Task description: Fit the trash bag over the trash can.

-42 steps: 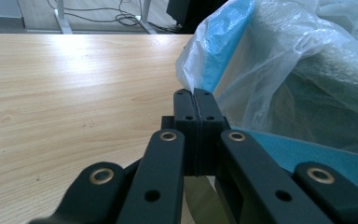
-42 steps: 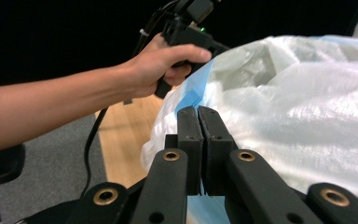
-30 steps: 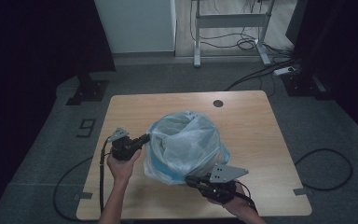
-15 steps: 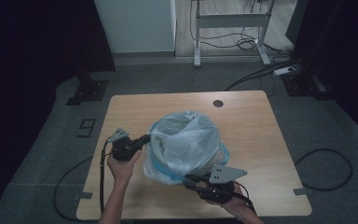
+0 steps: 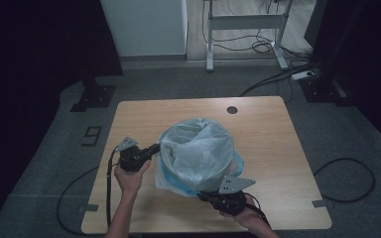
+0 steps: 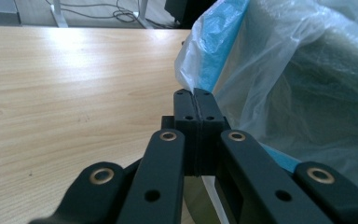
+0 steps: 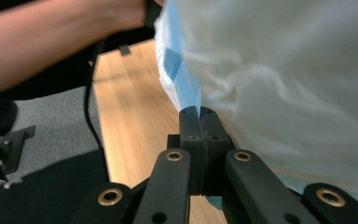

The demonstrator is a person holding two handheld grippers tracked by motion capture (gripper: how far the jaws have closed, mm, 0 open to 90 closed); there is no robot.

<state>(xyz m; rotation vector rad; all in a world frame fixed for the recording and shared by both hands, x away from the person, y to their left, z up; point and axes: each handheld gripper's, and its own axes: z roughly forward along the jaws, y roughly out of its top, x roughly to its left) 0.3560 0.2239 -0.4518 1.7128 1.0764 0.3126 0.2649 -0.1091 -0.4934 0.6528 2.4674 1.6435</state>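
A clear plastic bag (image 5: 198, 151), lining a blue bin (image 5: 164, 174) and draped over its rim, stands near the middle of the wooden surface (image 5: 268, 129), its mouth open and its film puffed up above the bin's top. The left claw (image 5: 155, 148) sits at the bag's left side, jaws pressed together on a fold of the film where it hangs over the blue wall, as the left gripper view (image 6: 196, 108) shows. The right claw (image 5: 204, 194) works the near, lower edge; its jaws have just been closing, and in the right gripper view (image 7: 199, 116) they meet on a pinch of the bag's hem against the blue rim. The step in hand looks like fitting or tugging the liner around the bin, with both hands now anchored on opposite parts of the overhang. The next move would seem to call for a steady, even pull downward or outward, gentle enough that the thin film neither tears nor slips free, and that the light bin does not tip.
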